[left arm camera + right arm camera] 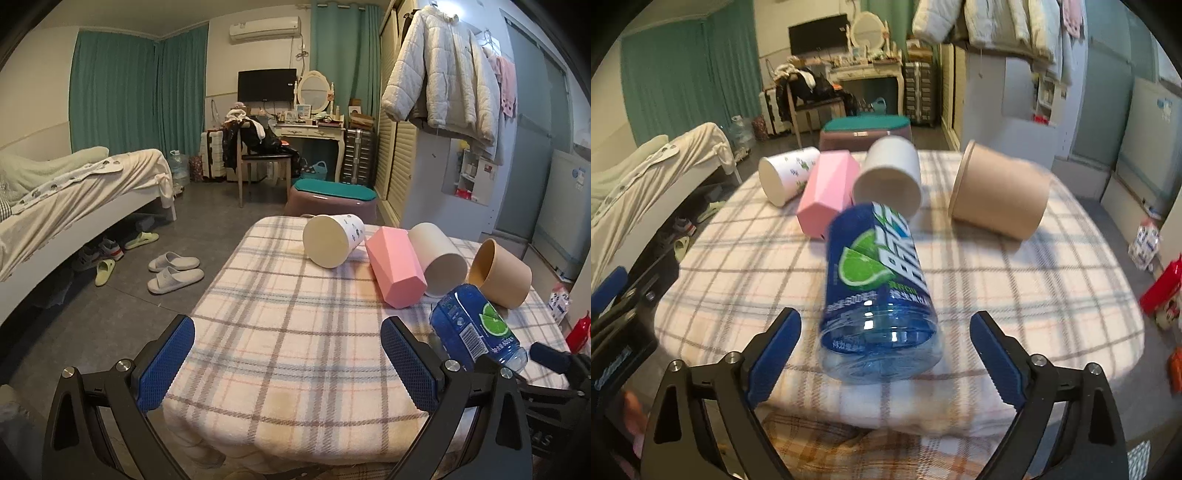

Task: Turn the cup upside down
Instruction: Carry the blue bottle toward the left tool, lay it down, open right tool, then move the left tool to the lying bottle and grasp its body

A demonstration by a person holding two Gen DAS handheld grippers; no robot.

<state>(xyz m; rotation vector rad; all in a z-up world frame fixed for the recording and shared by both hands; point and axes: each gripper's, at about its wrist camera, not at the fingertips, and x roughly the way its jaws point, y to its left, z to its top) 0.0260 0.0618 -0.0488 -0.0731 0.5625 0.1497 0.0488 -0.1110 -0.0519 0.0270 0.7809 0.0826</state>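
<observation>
Cups [999, 194] and blue bottle [879, 291] toppled on plaid cloth [1034, 295]

Plaid-clothed table [288, 332]: four toppled cups [334, 240], bottle [879, 291].

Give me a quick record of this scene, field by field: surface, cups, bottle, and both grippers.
surface: plaid cloth over a table
cups: four, all on their sides: white printed cup, pink faceted cup, plain white cup, brown paper cup
bottle: blue bottle lying down, nearest the right gripper
left gripper: open, empty
right gripper: open, either side of the bottle's end, not gripping
</observation>
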